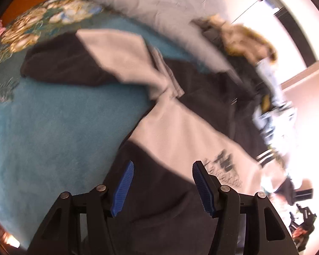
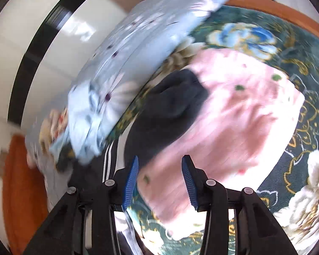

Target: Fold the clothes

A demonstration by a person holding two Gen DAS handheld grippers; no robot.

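A black and white sweatshirt (image 1: 180,131) with dark lettering lies spread on the teal blanket (image 1: 53,131), one sleeve (image 1: 117,59) stretched to the upper left. My left gripper (image 1: 162,182) is open just above the sweatshirt's dark lower part, with nothing between its blue pads. In the right wrist view a pink garment (image 2: 234,114) lies on the floral blanket (image 2: 297,148), with a dark garment (image 2: 170,110) on its left edge. My right gripper (image 2: 159,180) is open above the pink garment's near edge. Both views are blurred by motion.
A pale floral quilt (image 2: 127,63) is bunched to the left in the right wrist view and shows as a pale band (image 1: 170,10) in the left wrist view. A heap of other clothes (image 1: 265,89) lies on the right. Wooden bed edge (image 2: 276,10) lies beyond.
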